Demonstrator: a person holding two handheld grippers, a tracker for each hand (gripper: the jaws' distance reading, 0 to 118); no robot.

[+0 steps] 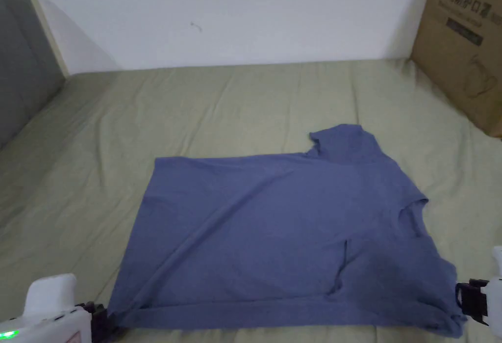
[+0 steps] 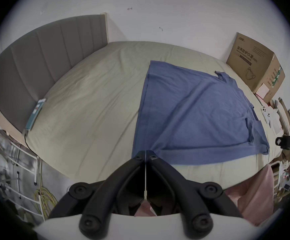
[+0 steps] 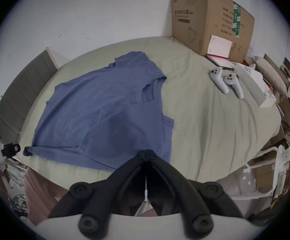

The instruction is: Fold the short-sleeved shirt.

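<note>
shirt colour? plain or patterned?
The shirt is plain blue, no pattern visible. Clearest in the head view.

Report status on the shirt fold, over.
Left hand-held gripper shut on blue shirt at near hem corner; right hand-held gripper shut on near shoulder corner. Shirt flat on bed, unfolded. Nothing obstructing.

Right hand-held gripper (image 3: 146,152) — jaws closed — at blue shirt's (image 3: 97,108) near edge.

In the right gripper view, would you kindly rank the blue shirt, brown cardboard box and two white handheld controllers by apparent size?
1. Blue short-sleeved shirt
2. Brown cardboard box, farther off, so true size is unsure
3. Two white handheld controllers, alike in size
</note>
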